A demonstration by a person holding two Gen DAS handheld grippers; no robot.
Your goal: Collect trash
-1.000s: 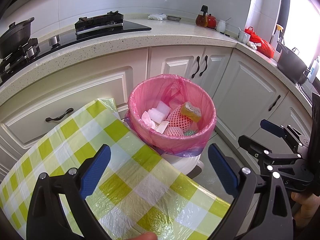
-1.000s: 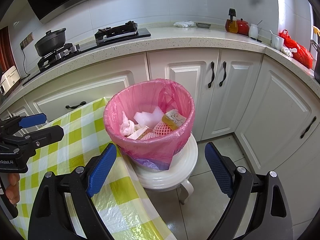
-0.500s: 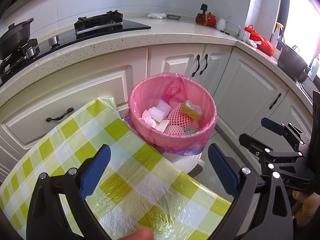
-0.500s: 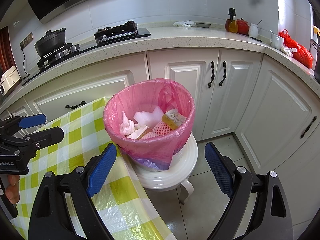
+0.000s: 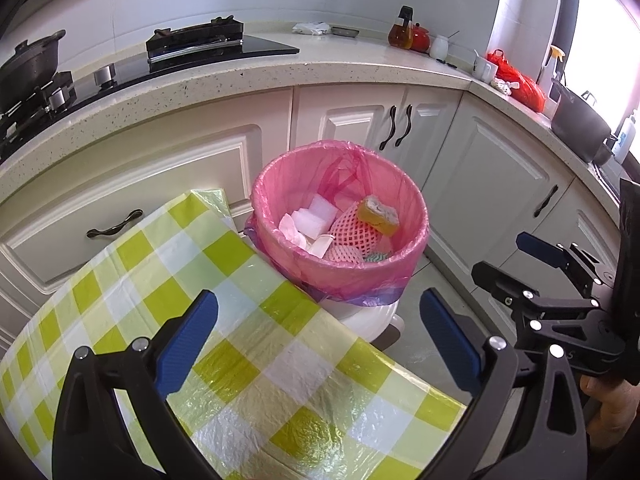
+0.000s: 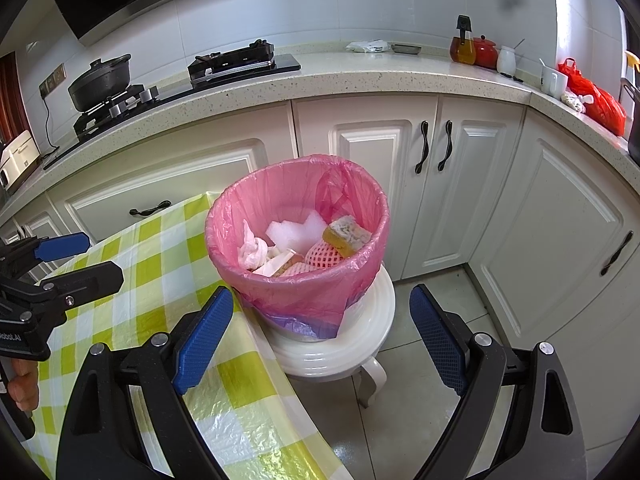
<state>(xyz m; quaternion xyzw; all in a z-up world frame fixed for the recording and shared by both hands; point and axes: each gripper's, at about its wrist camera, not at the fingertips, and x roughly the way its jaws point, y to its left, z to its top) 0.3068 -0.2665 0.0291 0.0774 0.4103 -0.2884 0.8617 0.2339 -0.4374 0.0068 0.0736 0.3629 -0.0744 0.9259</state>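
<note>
White stool point(image 6: 340, 344) (right view only) carries the pink-lined bin point(image 6: 298, 280); both jaws wide, empty.

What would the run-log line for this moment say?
left gripper: open, empty | right gripper: open, empty | pink-lined bin: on white stool, holds sponge, foam net, tissue | green-checked tablecloth: bare

Trash point(image 6: 308, 246) in bin point(image 5: 416, 236), bin on stool point(image 6: 344, 354), apparently touching table point(image 5: 168, 304)
</note>
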